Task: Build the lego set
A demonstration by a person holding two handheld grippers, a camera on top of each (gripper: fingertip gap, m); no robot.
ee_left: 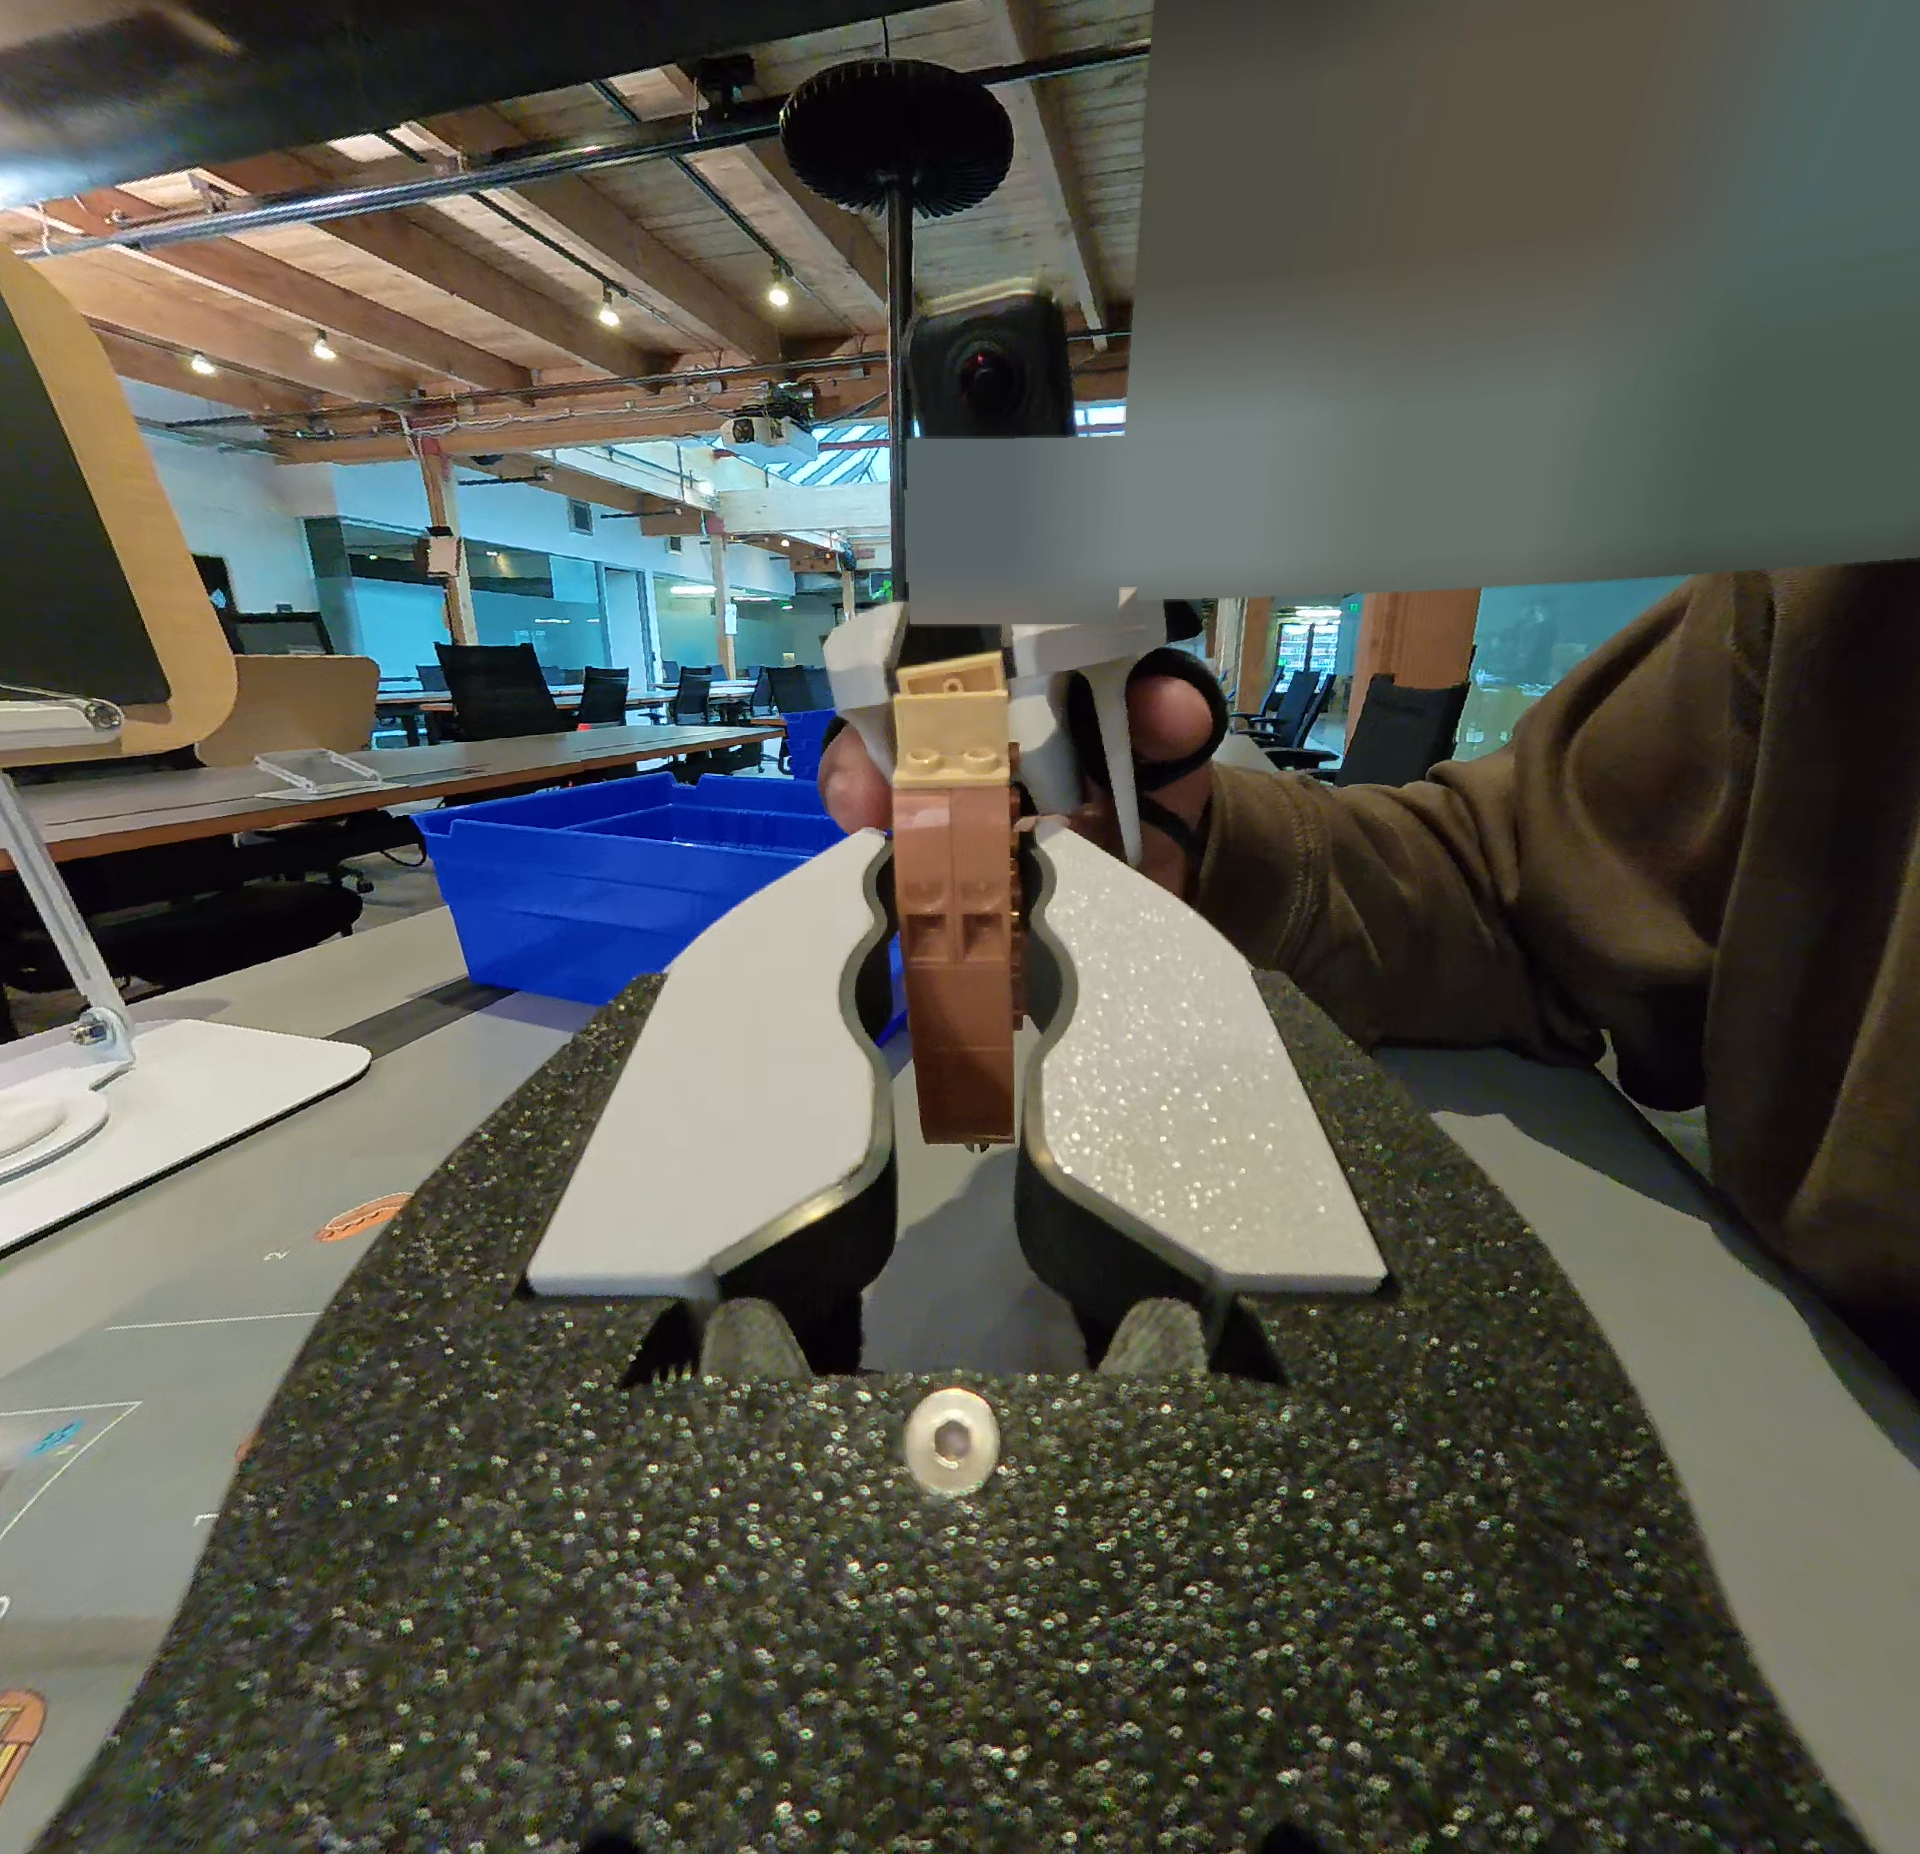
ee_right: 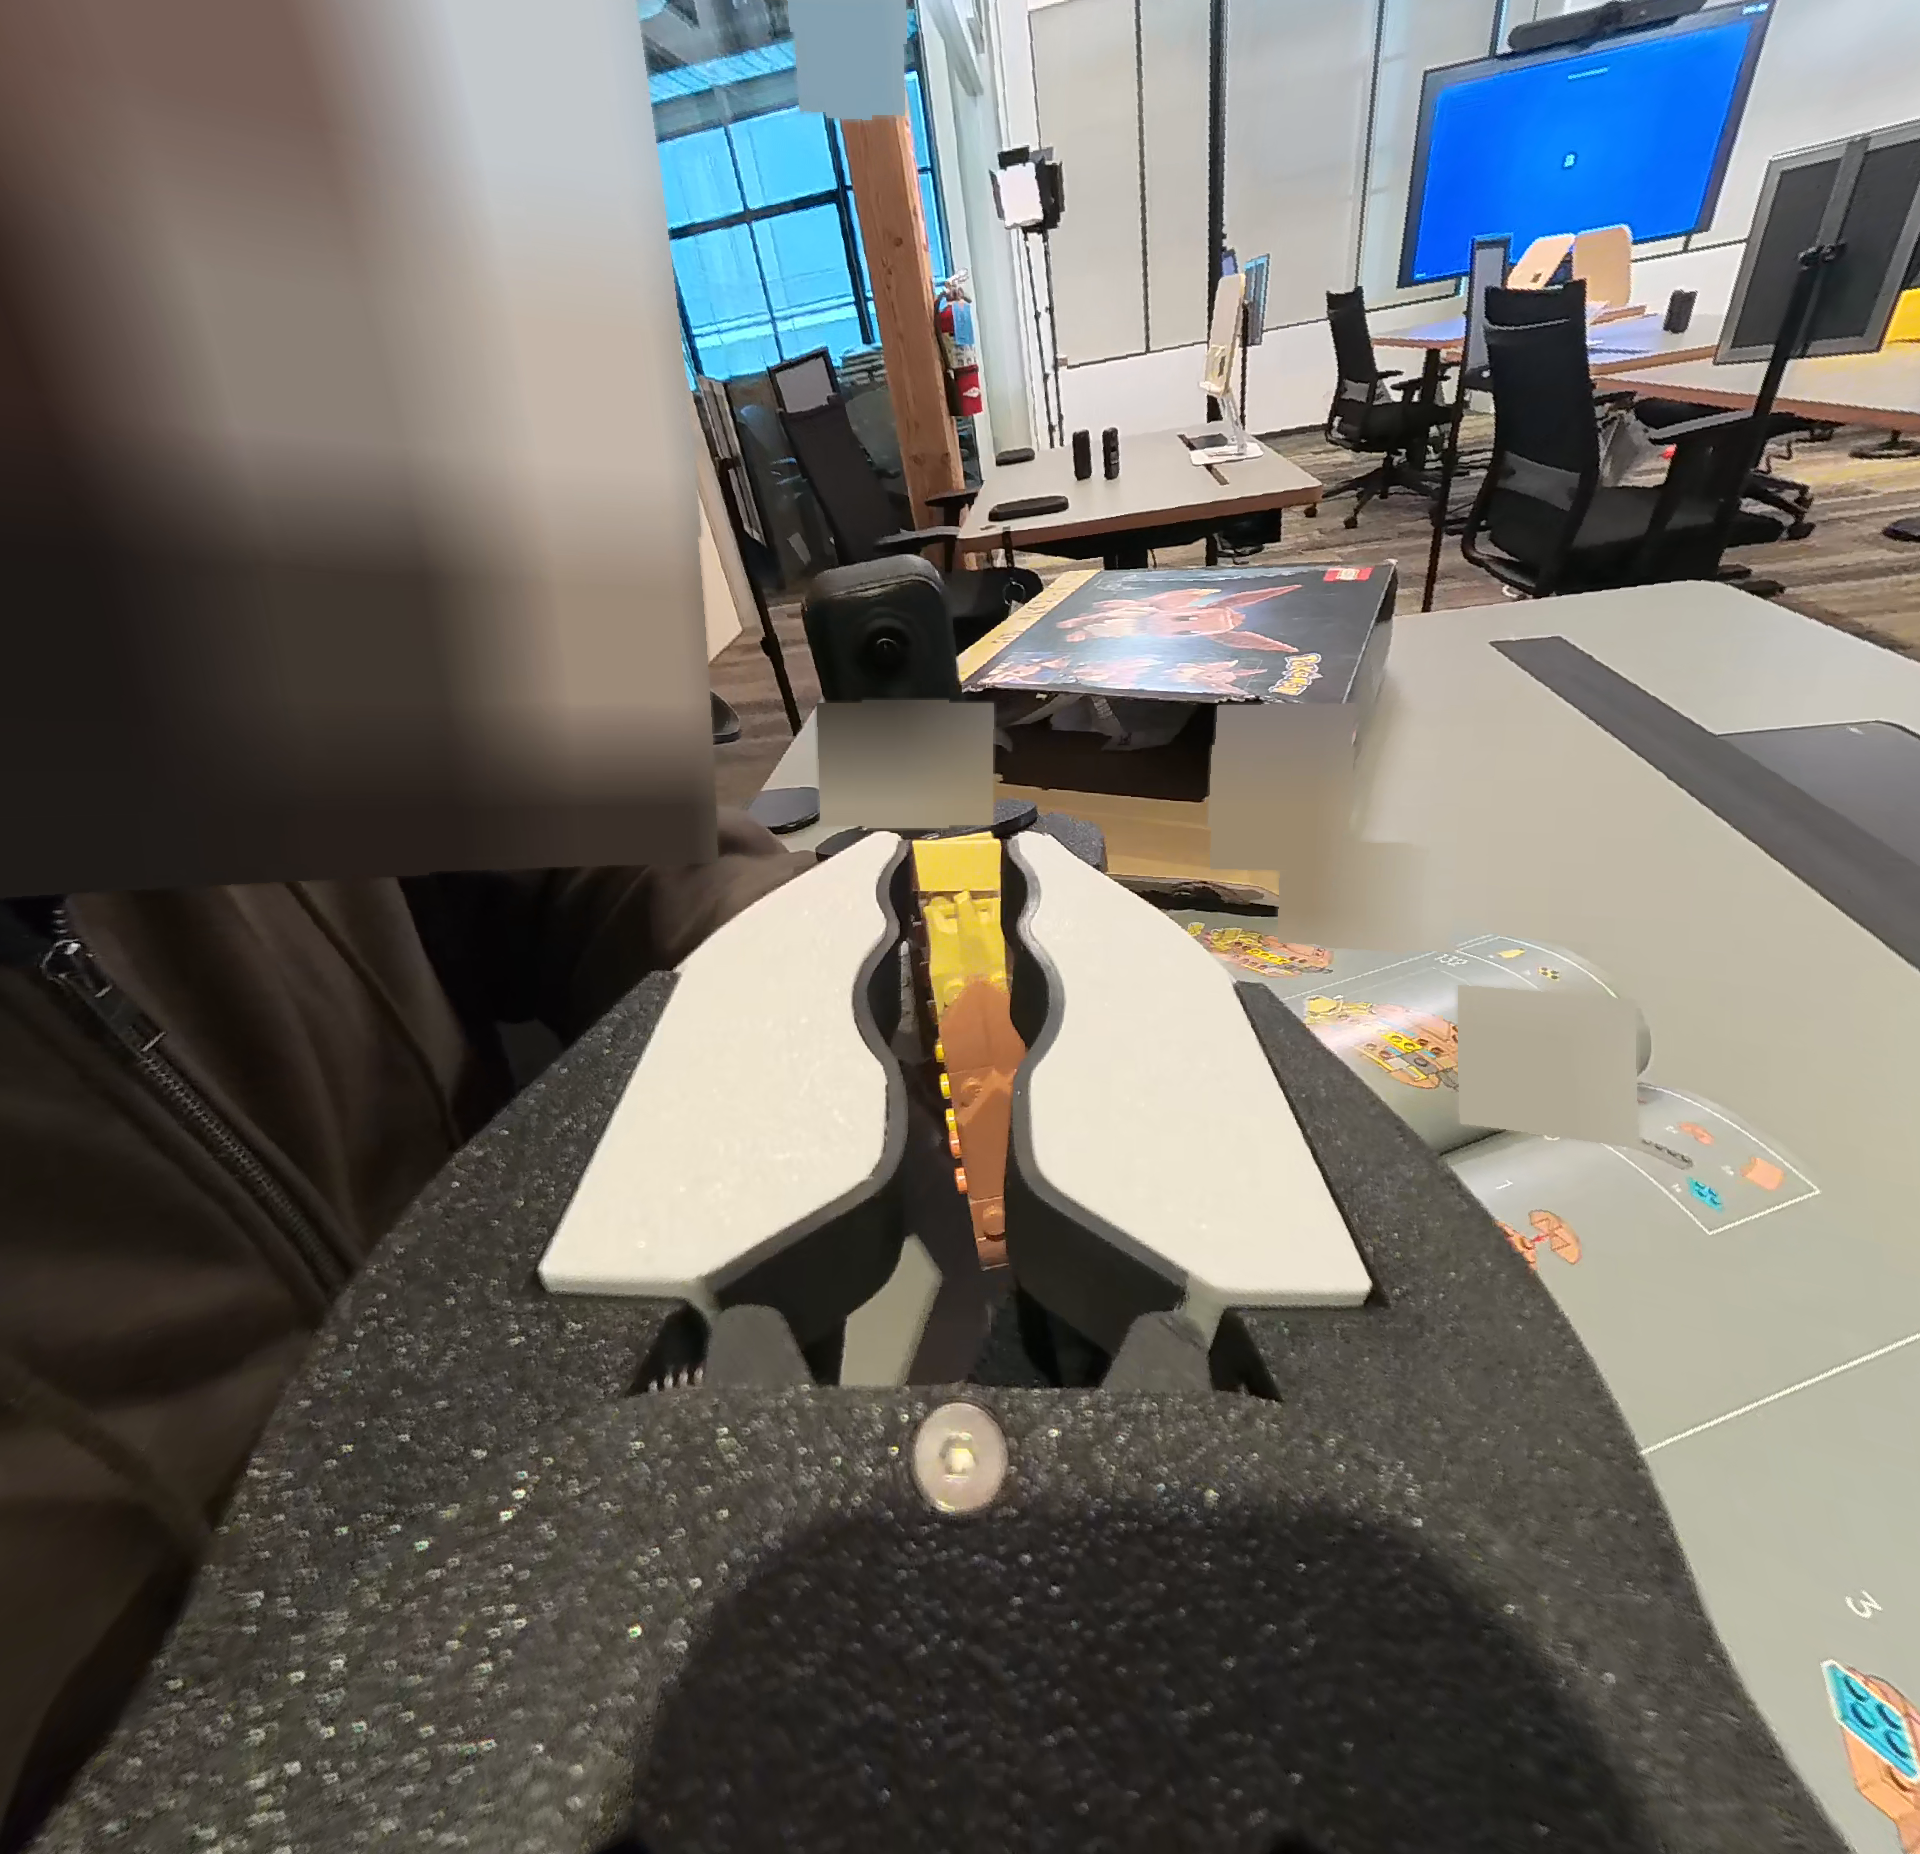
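Two grippers meet over a grey surface (ee_left: 1558, 1160), one lego assembly clamped between them. In the left wrist view, the left gripper (ee_left: 956, 869) is closed to a narrow gap on the brown lego assembly (ee_left: 961, 983), which stands upright between its two white fingers (ee_left: 758, 1056), a tan piece (ee_left: 951, 729) capping the far end. Directly ahead of it, the right gripper (ee_left: 951, 682) comes in from the opposite side, its pale fingertips pinching that tan end; a bare hand (ee_left: 1169, 724) in a black strap grips it, a brown sleeve (ee_left: 1558, 817) running off to the right of the left gripper.

In the right wrist view, the right gripper (ee_right: 958, 869) is likewise nearly closed, holding the same assembly lengthwise in the slot between its fingers: brown parts (ee_right: 982, 1077) nearest the camera, yellowish parts (ee_right: 956, 931) toward the tips. Both grippers are held level above the surface, pointing at each other, tips almost touching.

One blue bin (ee_left: 623, 869) sits ahead and left of the left gripper. One set box (ee_right: 1184, 641) lies ahead and slightly right of the right gripper, with one open instruction booklet (ee_right: 1475, 1056) to its right on the surface. One small black camera (ee_right: 883, 630) stands just ahead of the right gripper, left of the box.
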